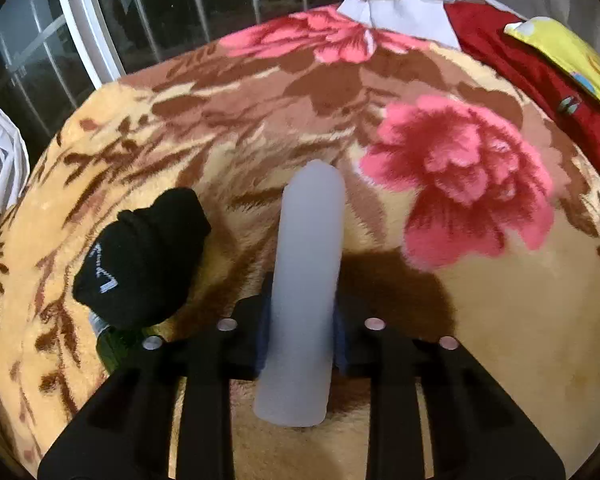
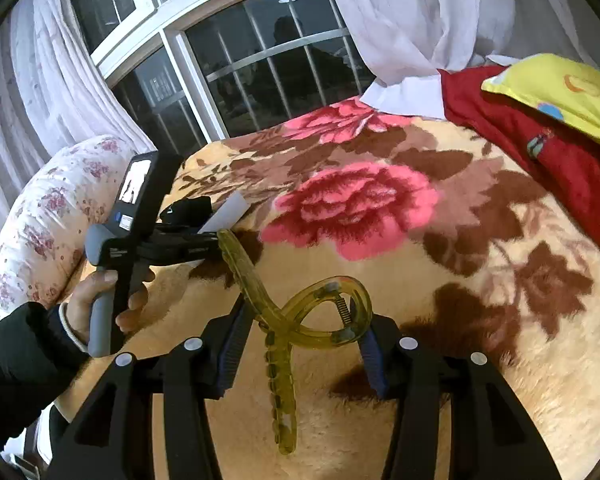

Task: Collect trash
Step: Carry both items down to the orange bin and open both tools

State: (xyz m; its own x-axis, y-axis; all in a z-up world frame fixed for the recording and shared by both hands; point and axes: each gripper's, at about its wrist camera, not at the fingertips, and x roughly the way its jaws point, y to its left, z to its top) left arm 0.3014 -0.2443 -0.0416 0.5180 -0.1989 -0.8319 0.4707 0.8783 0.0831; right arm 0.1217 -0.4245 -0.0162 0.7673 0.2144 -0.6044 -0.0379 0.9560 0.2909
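Sock (image 1: 140, 256) beside left tongs (image 1: 300, 328)

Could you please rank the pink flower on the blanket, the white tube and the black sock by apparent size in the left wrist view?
1. Pink flower.
2. White tube and black sock look alike; the tube sits nearer the camera, so I won't rank them.

Plush blanket (image 1: 500, 340); matt translucent tube (image 1: 304, 292)

Frosted white tube (image 1: 306, 292) lengthwise above the blanket; yellowish translucent clip (image 2: 300, 312), perhaps a hair claw.
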